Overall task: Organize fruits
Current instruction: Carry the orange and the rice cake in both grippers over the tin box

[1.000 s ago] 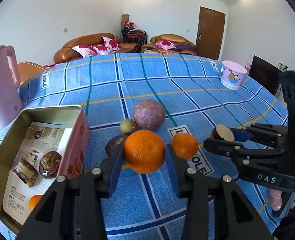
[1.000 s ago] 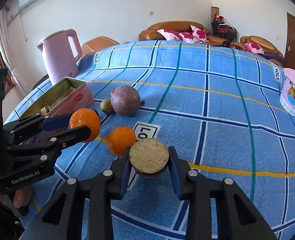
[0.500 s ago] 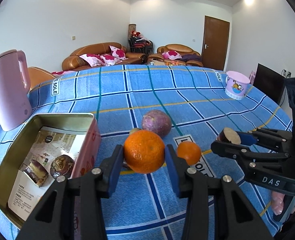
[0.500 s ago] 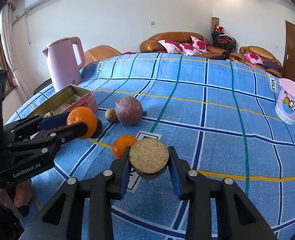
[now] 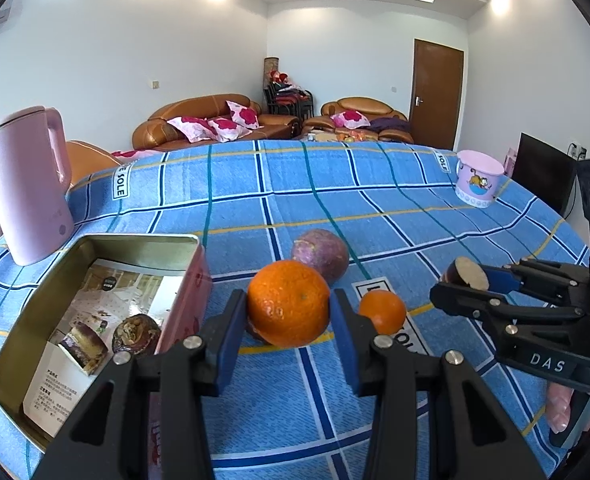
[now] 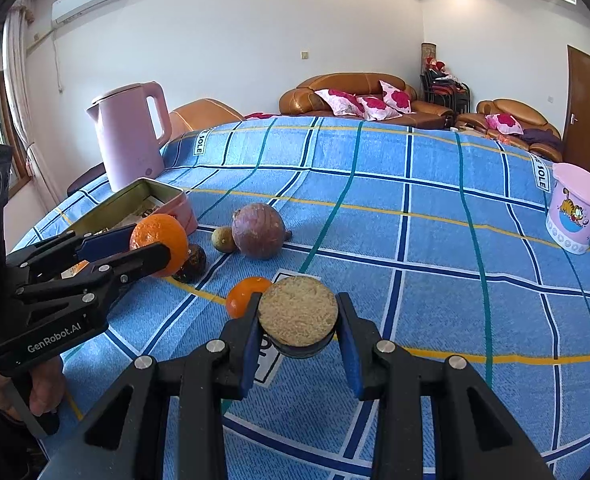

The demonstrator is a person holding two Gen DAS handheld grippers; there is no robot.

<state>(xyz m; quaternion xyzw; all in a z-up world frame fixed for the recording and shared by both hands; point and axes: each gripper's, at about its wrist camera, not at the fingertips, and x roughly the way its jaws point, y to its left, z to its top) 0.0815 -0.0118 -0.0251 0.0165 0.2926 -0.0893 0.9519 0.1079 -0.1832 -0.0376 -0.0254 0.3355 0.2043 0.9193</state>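
Behind the left claw [image 5: 289, 312] clamping an orange [image 5: 289, 308], a half-hidden dark fruit [image 6: 192, 263]; right claw [image 6: 298, 322] gripping a cut fruit [image 6: 298, 317].

Black grippers [image 5: 289, 316], blue-padded jaws

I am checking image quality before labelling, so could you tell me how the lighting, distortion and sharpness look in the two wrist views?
Left wrist view: strong fisheye bending and dark corners, ceiling lights blown out, yet the large orange in the left gripper is sharp. Right wrist view: the same curvature, bright window glare at the left edge, the cut fruit piece in the right gripper crisp, with no motion blur.
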